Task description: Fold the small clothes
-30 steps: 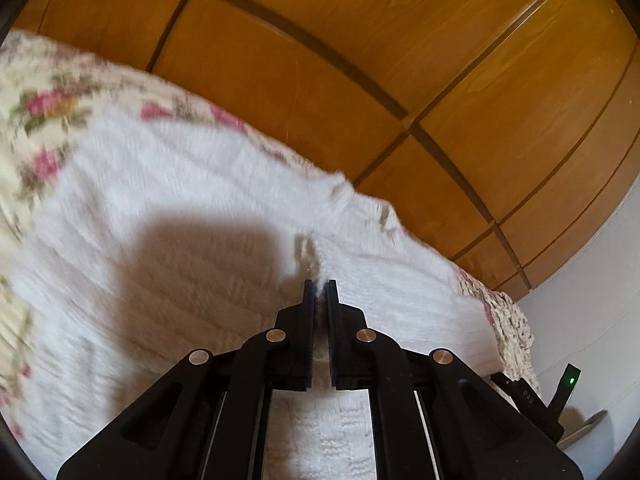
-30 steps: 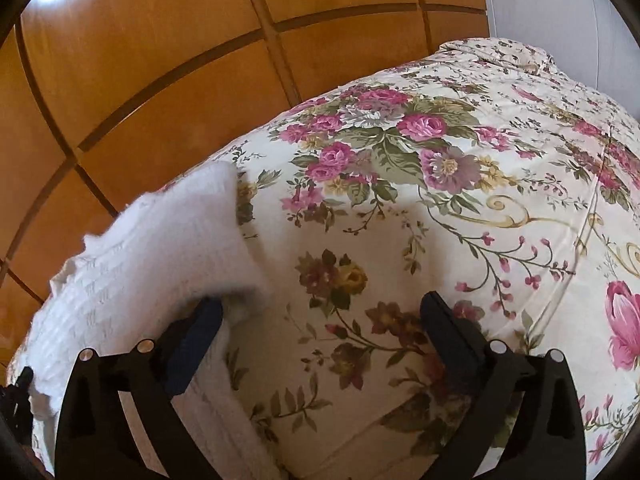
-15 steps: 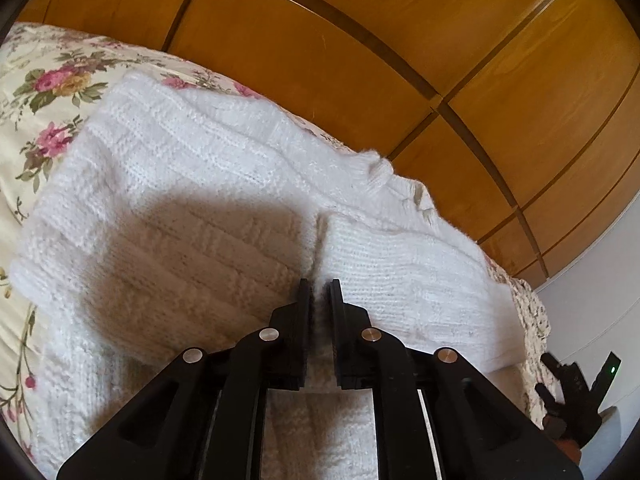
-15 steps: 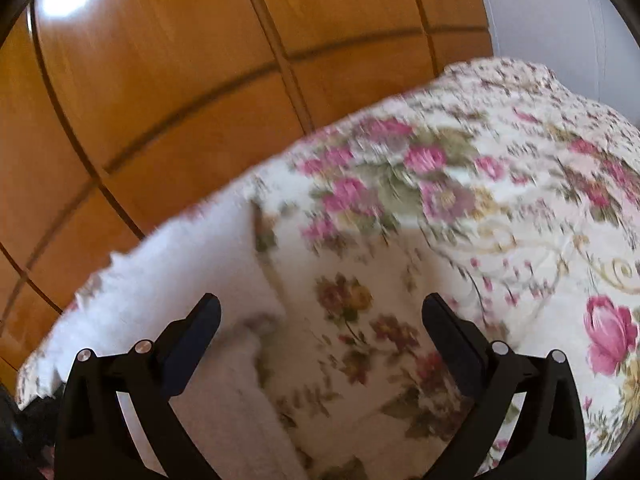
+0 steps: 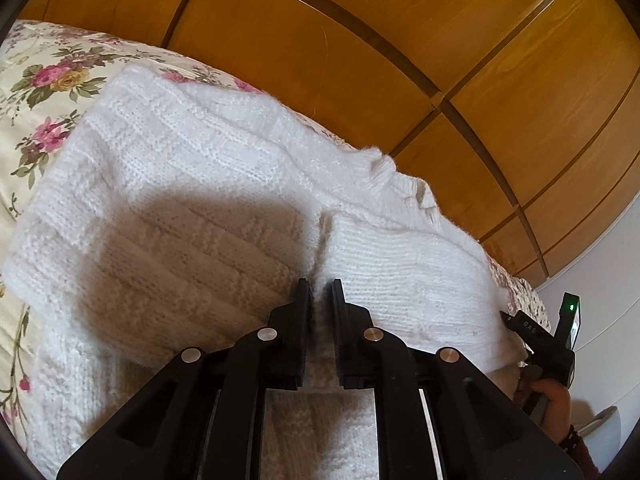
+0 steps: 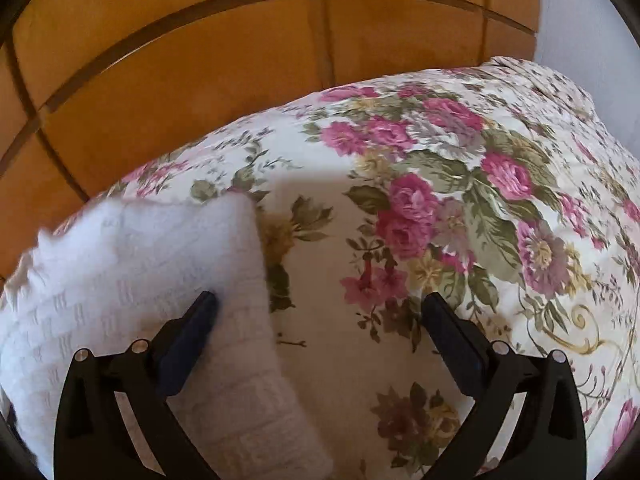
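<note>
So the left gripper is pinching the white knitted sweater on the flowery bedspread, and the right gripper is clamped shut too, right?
Not quite: the right gripper is wide open, as the right wrist view shows. The left gripper does pinch the white knitted sweater on the flowery bedspread.

- floral bedspread (image 6: 420,240), cream with pink roses and green leaves, spreads ahead of and between the fingers in the right wrist view; in the left wrist view it shows to the left of the fingers.
- wooden panelled wall (image 5: 360,48), orange-brown with dark grooves, rises beyond the fingers in both views.
- white wall (image 5: 600,288) sits at the far right of the fingers in the left wrist view.
</note>
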Action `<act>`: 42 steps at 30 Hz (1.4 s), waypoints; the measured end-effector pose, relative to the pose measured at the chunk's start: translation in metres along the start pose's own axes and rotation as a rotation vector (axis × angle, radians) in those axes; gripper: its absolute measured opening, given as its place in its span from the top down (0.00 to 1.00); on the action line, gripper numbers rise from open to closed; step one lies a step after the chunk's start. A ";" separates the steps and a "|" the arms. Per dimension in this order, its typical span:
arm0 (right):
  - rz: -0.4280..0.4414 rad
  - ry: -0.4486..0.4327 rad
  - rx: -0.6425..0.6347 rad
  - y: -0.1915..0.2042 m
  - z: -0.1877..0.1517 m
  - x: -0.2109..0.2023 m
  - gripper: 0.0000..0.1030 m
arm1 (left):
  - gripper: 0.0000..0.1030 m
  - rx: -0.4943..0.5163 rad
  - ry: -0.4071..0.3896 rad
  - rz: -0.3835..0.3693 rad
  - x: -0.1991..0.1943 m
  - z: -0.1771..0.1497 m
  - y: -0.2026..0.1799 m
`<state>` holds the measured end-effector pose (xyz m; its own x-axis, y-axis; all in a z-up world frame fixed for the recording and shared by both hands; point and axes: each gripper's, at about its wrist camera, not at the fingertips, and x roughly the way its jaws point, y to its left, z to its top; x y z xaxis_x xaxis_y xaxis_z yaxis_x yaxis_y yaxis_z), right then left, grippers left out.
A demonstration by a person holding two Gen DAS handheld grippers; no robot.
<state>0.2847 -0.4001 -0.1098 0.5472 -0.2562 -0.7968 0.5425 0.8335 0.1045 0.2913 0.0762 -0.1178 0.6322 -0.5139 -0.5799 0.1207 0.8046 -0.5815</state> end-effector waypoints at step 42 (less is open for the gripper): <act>0.127 -0.139 -0.100 -0.002 -0.068 -0.094 0.02 | 0.12 0.213 -0.035 0.225 -0.063 -0.062 -0.046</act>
<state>0.1892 -0.3442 -0.0759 0.6936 -0.2049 -0.6907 0.4014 0.9060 0.1343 0.1985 0.0531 -0.0899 0.6869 -0.3080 -0.6583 0.1297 0.9432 -0.3060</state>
